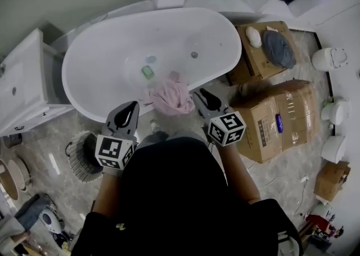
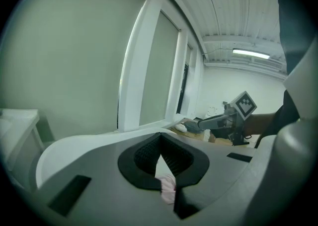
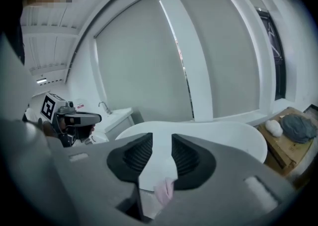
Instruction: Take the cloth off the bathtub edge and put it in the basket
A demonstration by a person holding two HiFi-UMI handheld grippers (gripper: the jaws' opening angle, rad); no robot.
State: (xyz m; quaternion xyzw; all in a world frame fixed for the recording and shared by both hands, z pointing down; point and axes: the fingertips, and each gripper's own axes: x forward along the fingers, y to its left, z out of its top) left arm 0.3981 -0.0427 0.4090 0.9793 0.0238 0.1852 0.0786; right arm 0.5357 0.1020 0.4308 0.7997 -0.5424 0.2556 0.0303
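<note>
The pink cloth (image 1: 171, 97) lies bunched on the near rim of the bathtub (image 1: 84, 108). It looks soft, light and limp, so it should sag when lifted, and a pinch on its raised middle fold seems the best hold. Of the 2 grippers, the right gripper (image 1: 203, 94) sits just beside it, jaws slightly apart and empty, while the left gripper (image 1: 133, 106) has its jaws pressed together.

I stand in a bathroom, perhaps a fittings storeroom: a freestanding white bathtub (image 1: 107, 89) before me, a vanity cabinet (image 1: 22, 83) at my left, cardboard boxes (image 1: 284, 122) and white ceramic fixtures (image 1: 331, 58) at my right.
</note>
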